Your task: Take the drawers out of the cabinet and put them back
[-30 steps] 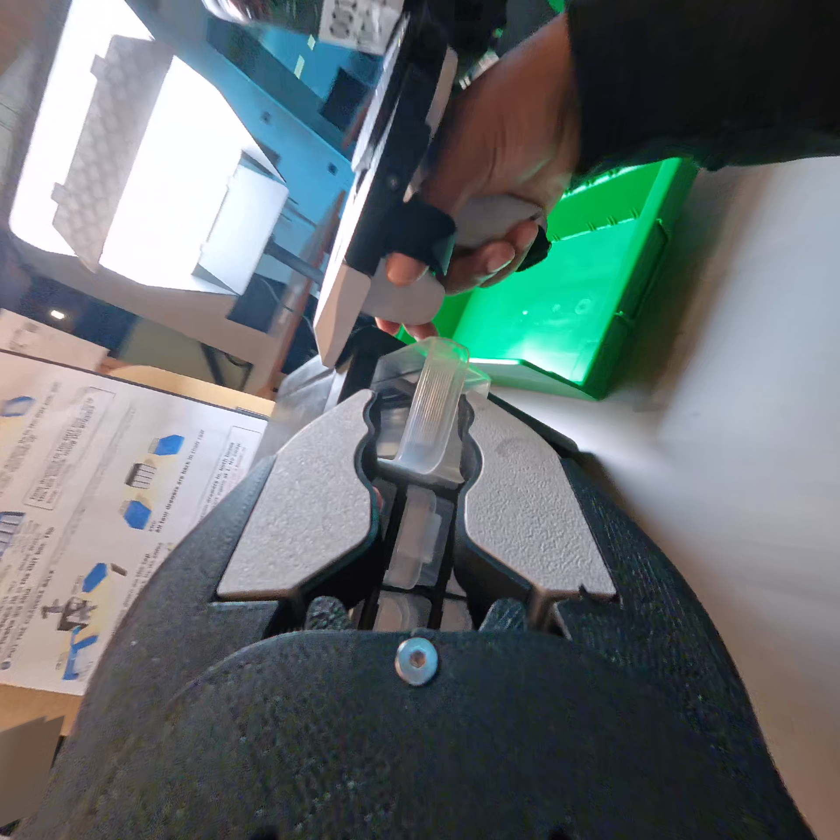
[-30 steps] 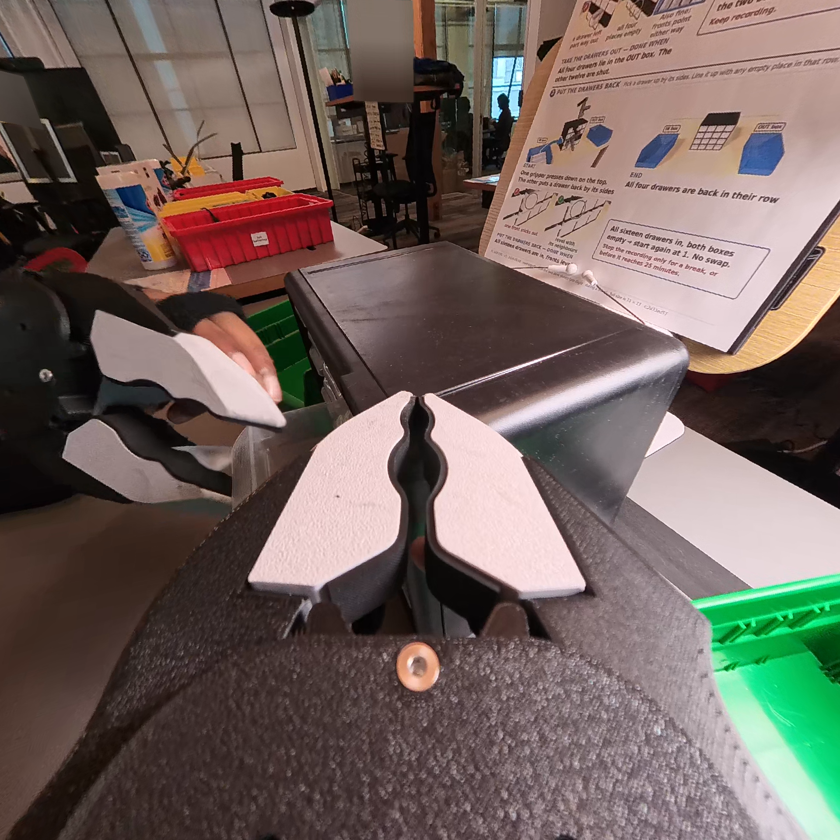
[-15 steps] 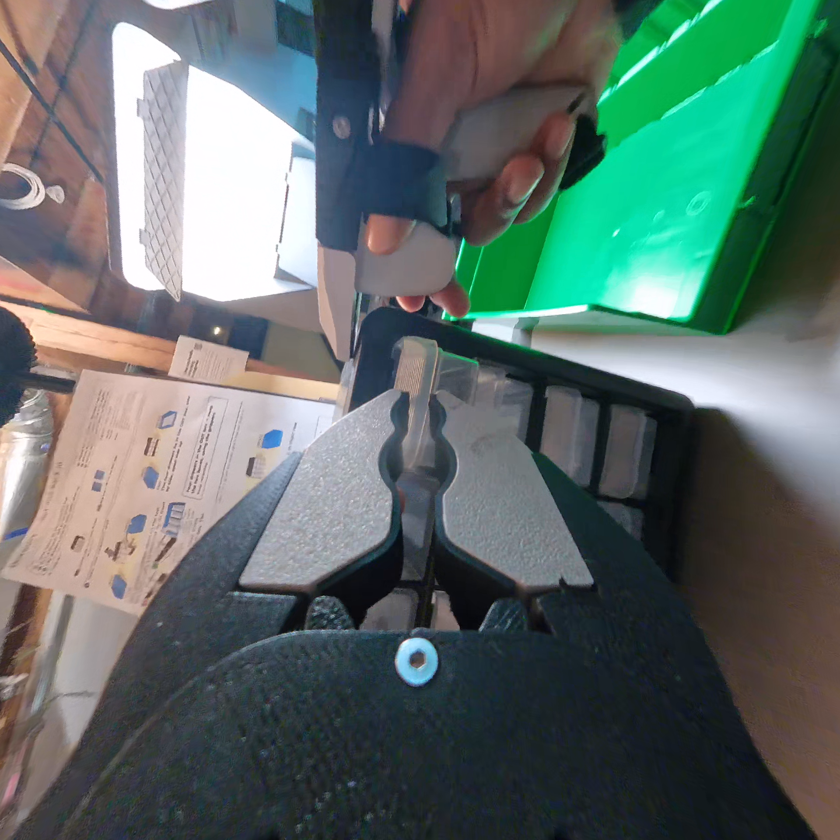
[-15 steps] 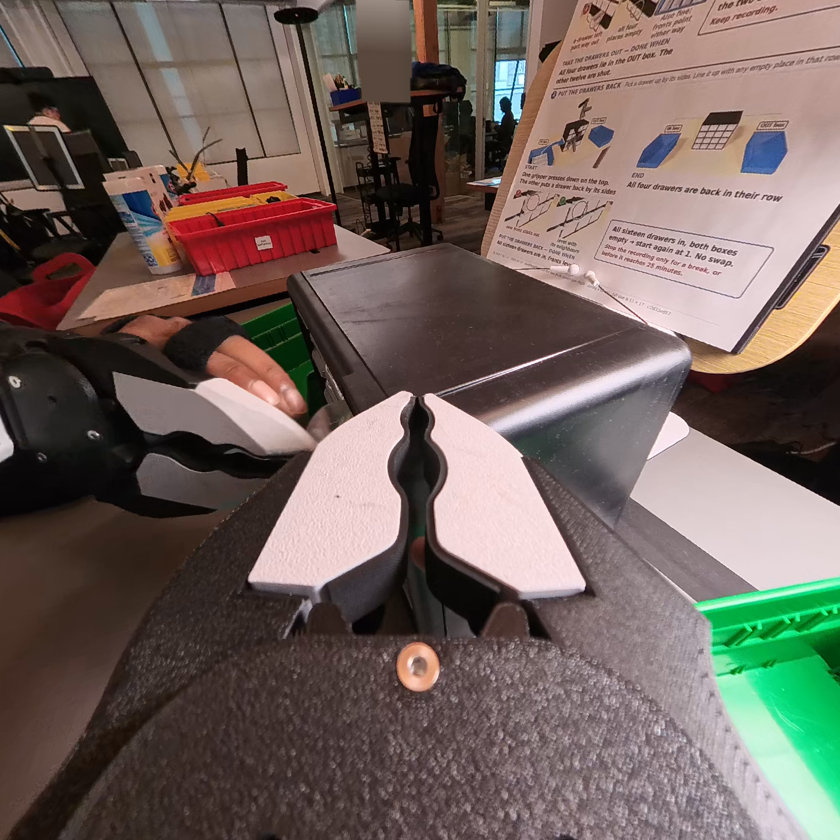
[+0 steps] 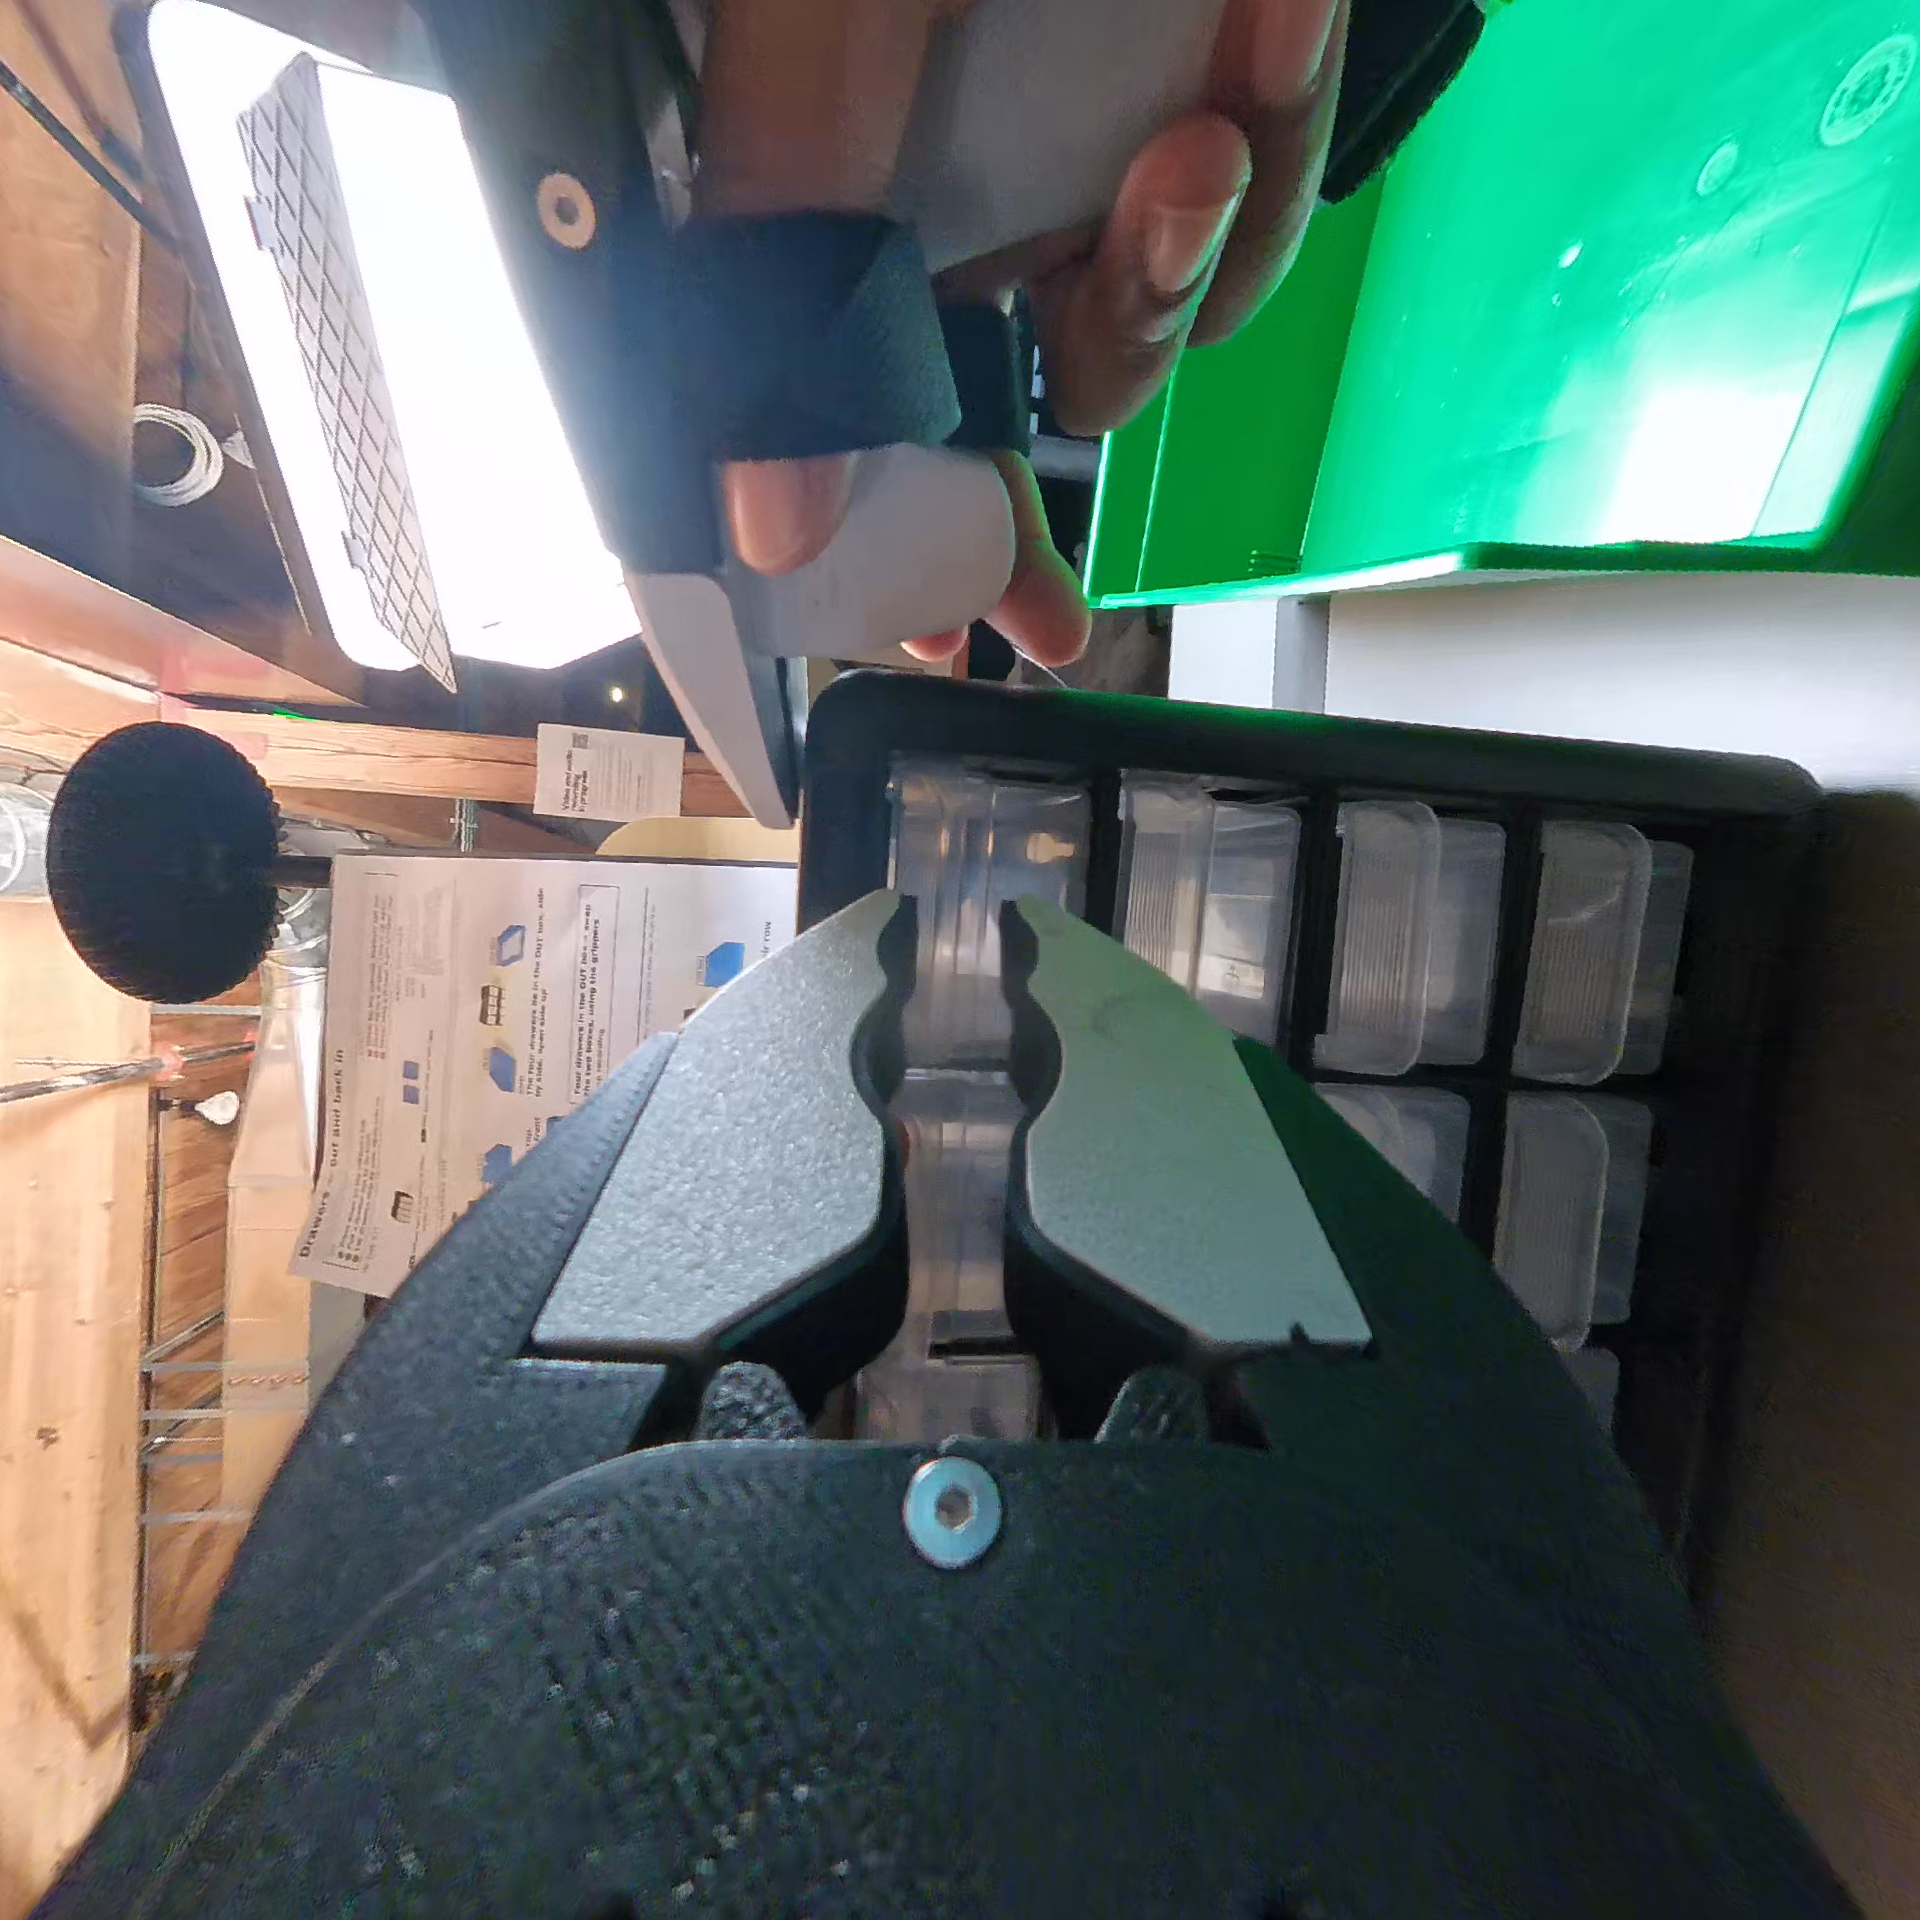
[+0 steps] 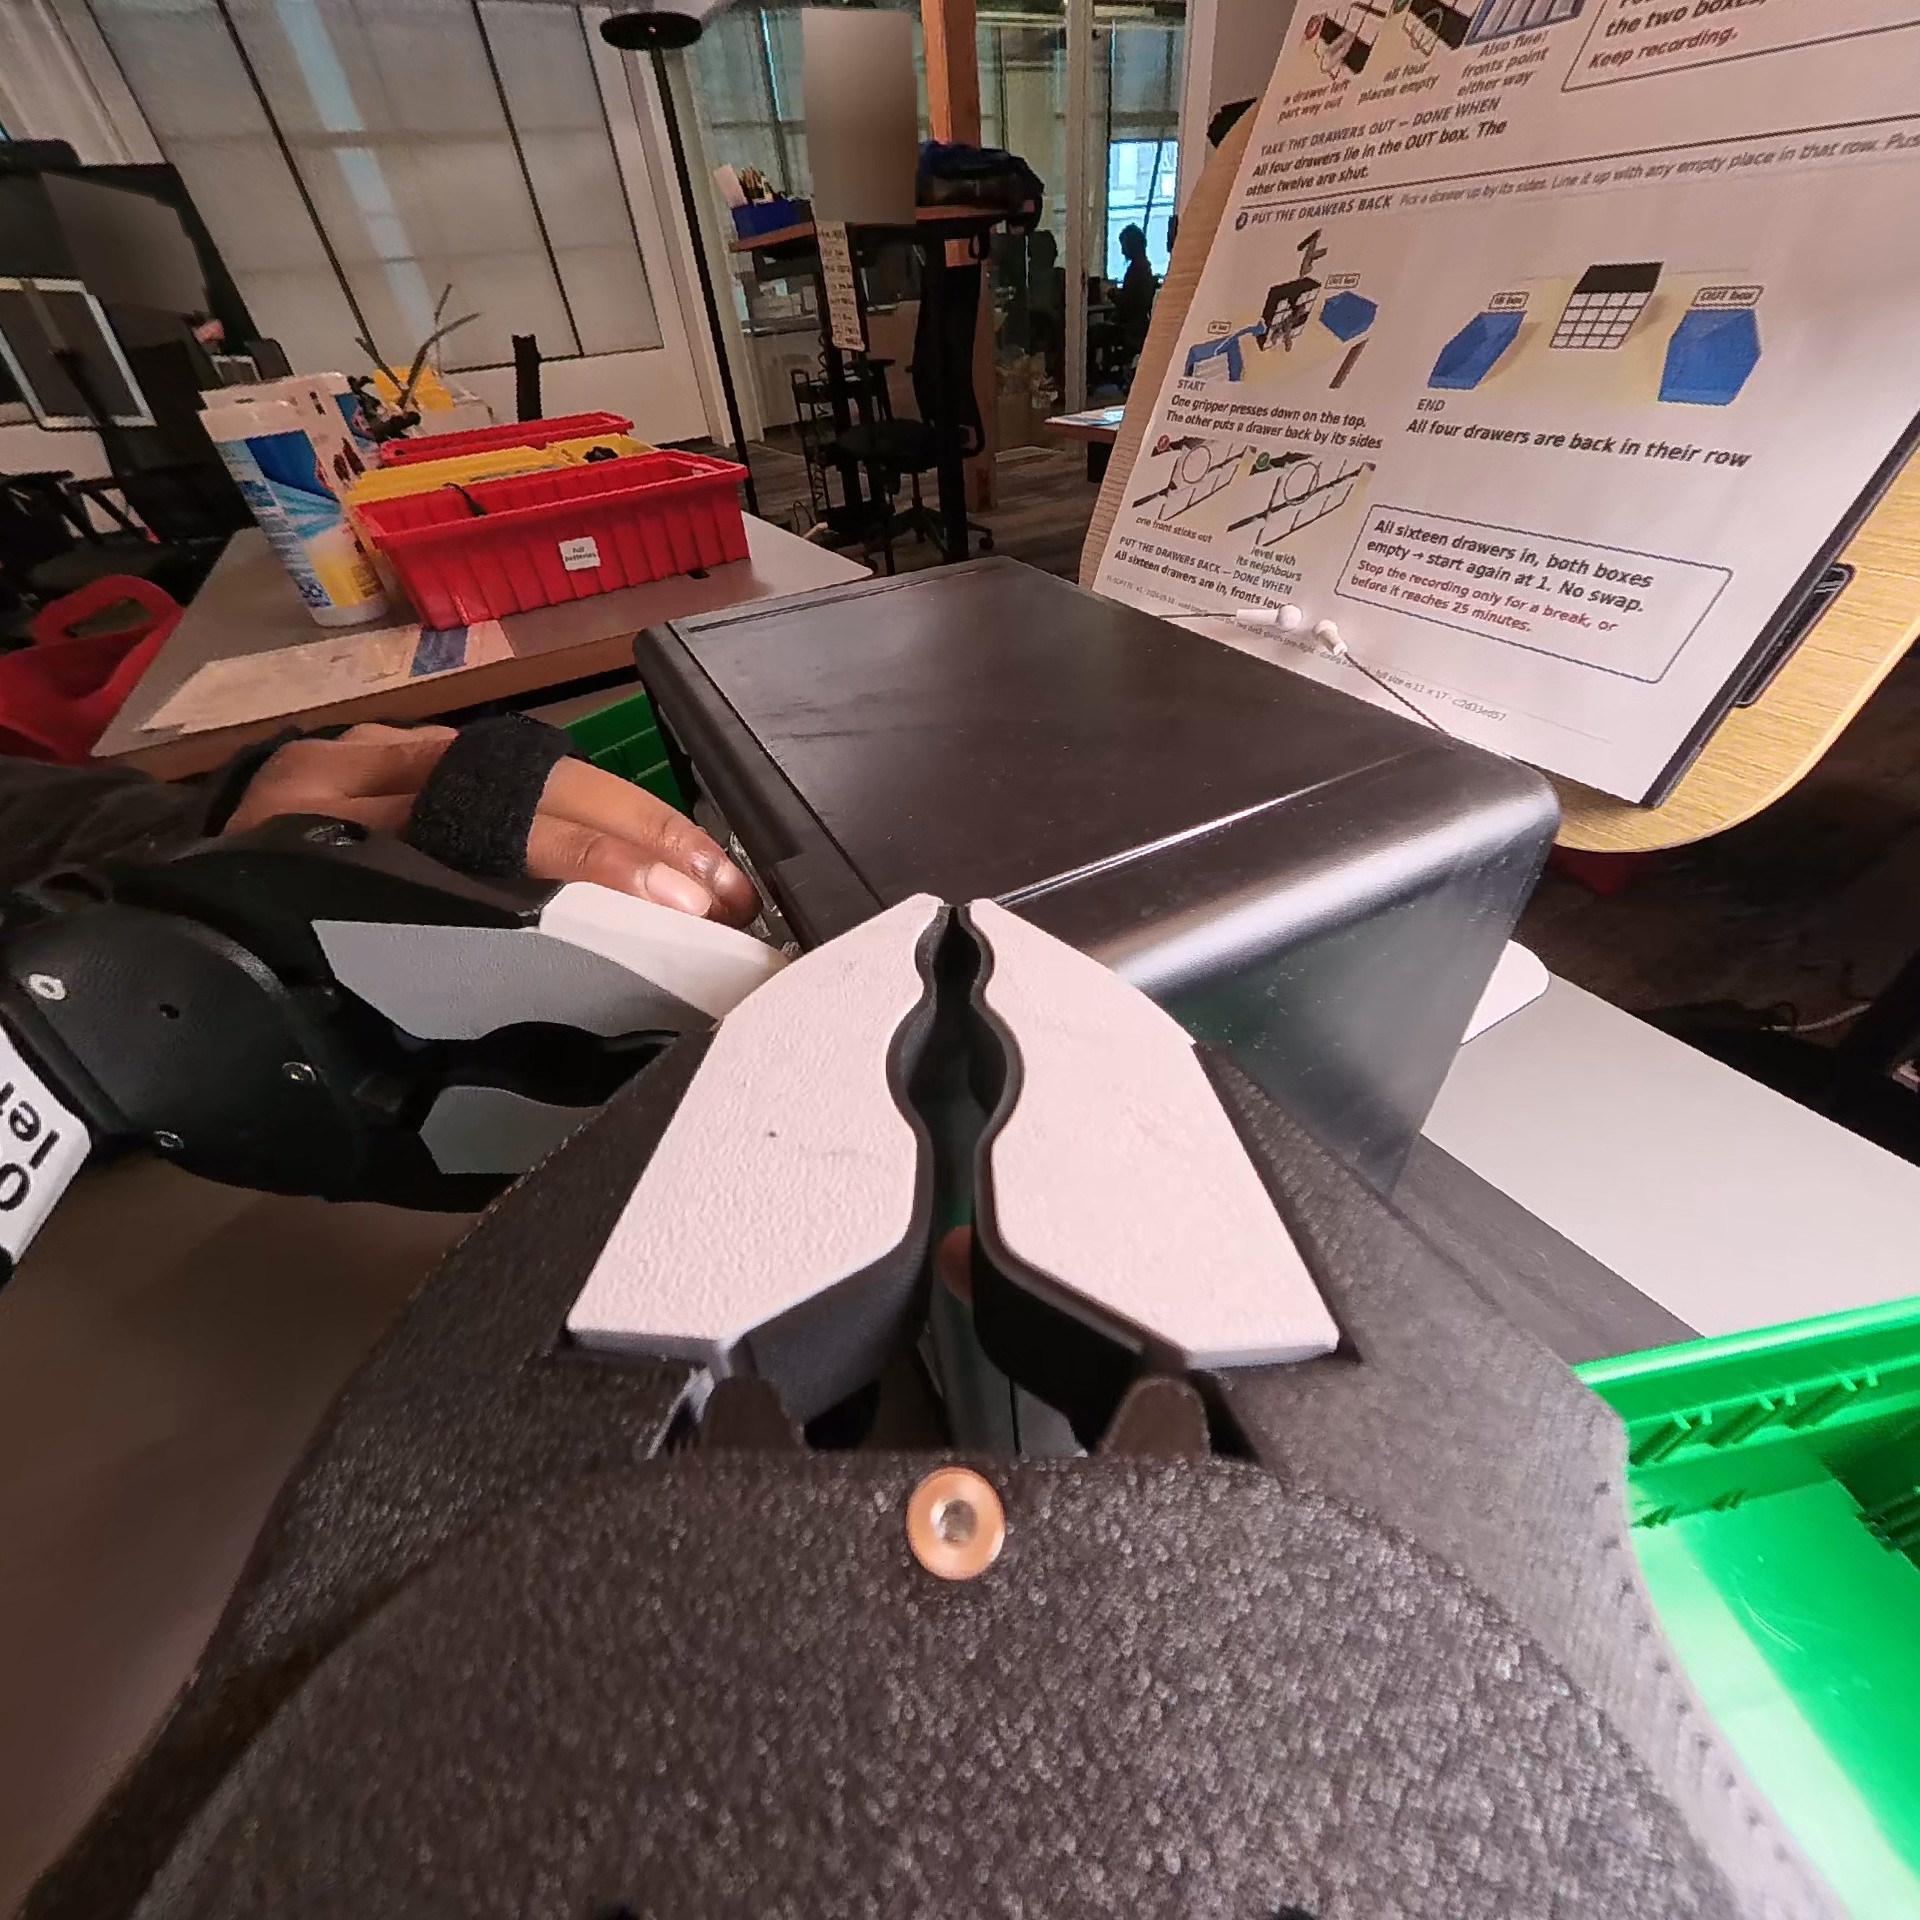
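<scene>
Left gripper [image 5: 958, 914], jaws slightly parted around the drawer [image 5: 961, 997] handle, should press it flush while right gripper [image 6: 958, 914], closed empty, steadies the cabinet [image 6: 1091, 769] top

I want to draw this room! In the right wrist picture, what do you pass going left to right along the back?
Wipes tub → red bin → black cabinet → instruction poster.
</scene>
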The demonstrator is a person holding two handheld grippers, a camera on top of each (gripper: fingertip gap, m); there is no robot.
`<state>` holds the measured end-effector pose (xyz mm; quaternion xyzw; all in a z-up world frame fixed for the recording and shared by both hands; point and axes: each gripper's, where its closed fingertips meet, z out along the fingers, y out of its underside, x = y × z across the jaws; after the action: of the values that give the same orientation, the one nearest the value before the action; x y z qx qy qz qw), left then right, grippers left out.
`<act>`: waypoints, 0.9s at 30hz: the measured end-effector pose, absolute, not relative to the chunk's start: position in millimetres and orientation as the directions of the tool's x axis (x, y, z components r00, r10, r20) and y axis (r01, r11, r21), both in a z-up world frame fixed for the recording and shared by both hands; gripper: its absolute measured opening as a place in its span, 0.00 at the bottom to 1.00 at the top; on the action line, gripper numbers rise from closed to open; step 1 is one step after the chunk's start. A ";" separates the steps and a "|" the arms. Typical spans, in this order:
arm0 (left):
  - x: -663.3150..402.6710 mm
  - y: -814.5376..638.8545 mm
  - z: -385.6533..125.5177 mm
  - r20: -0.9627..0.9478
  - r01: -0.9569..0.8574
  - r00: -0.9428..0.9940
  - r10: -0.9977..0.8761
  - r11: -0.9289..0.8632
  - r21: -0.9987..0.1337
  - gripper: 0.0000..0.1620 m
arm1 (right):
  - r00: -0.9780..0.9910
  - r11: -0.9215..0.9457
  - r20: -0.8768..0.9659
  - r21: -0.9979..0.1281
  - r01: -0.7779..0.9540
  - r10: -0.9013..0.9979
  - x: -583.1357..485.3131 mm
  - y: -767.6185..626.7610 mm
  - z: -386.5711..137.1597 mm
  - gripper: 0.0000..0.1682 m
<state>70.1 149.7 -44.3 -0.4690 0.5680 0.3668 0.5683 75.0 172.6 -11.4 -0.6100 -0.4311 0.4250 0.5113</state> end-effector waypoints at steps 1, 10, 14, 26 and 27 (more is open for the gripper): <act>70.3 148.2 -45.6 -0.988 -0.947 0.093 -0.127 0.296 -0.127 0.10 | 0.266 -0.106 -0.079 -0.990 0.090 0.961 75.0 172.5 -11.3 0.00; 52.3 113.0 -13.8 -0.763 -0.712 0.514 -0.393 0.300 -0.634 0.12 | 0.255 -0.120 -0.098 -0.990 0.074 0.962 75.2 172.7 -11.2 0.00; 8.8 114.0 21.7 -0.567 -0.526 0.706 -0.423 0.223 -0.821 0.08 | 0.251 -0.126 -0.105 -0.990 0.067 0.962 75.2 172.7 -11.1 0.00; -111.8 143.9 42.8 -0.249 -0.238 0.899 -0.360 0.077 -0.968 0.03 | 0.256 -0.128 -0.108 -0.990 0.060 0.961 75.3 172.7 -10.8 0.00; -117.2 144.3 40.8 -0.231 -0.219 0.904 -0.359 0.075 -0.973 0.03 | 0.254 -0.130 -0.112 -0.990 0.057 0.961 75.2 172.8 -10.7 0.00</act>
<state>-117.2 144.3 40.8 -0.6783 0.2132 -0.0499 0.7014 75.2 172.8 -10.7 -0.6067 -0.4193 0.4440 0.5089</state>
